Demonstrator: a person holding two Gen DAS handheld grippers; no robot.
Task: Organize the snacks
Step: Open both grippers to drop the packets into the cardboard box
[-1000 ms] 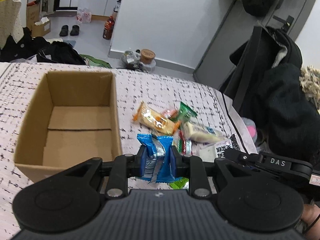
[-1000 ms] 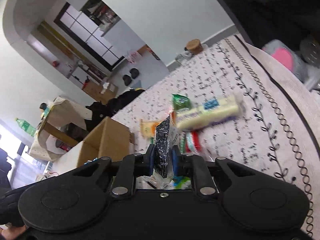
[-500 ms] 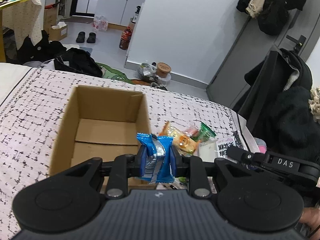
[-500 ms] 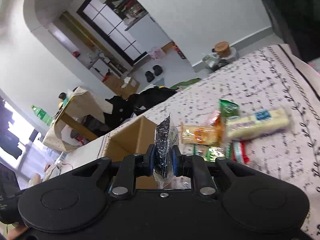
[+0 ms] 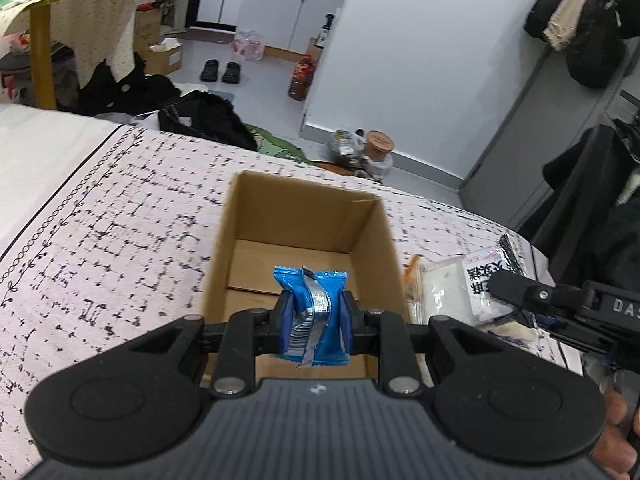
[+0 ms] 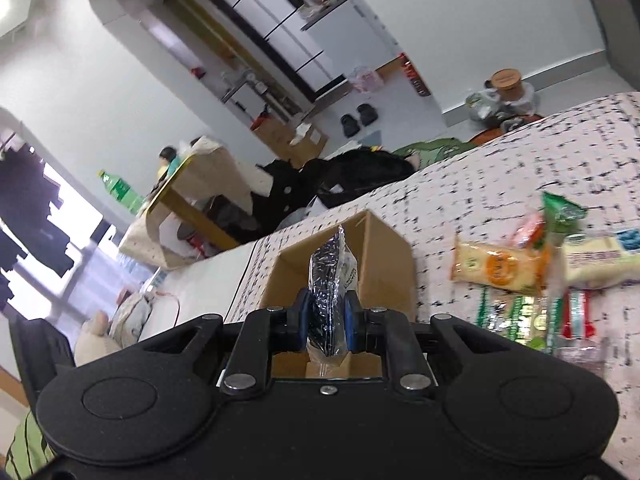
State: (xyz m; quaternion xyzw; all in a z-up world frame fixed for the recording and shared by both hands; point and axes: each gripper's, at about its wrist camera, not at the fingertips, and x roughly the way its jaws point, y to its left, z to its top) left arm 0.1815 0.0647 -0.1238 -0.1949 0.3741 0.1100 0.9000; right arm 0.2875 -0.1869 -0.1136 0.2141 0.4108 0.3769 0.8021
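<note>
Snacks in both tongs right now: the left tongs (image 5: 313, 316) are clamped on a blue packet (image 5: 310, 312), held over the open cardboard box (image 5: 384, 240) on the patterned bed (image 5: 120, 240). The right tongs (image 6: 329, 322) pinch a dark packet (image 6: 330, 280) edge-on, with the box just beyond them. The loose pile waits on the bed beside the box: an orange packet (image 6: 496, 266), a green one (image 6: 560, 210), a pale bar (image 6: 596, 258).

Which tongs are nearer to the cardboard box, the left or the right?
Left. The left tongs hold a blue packet over the cardboard box; the right tongs, gripping a black packet, are beside it.
</note>
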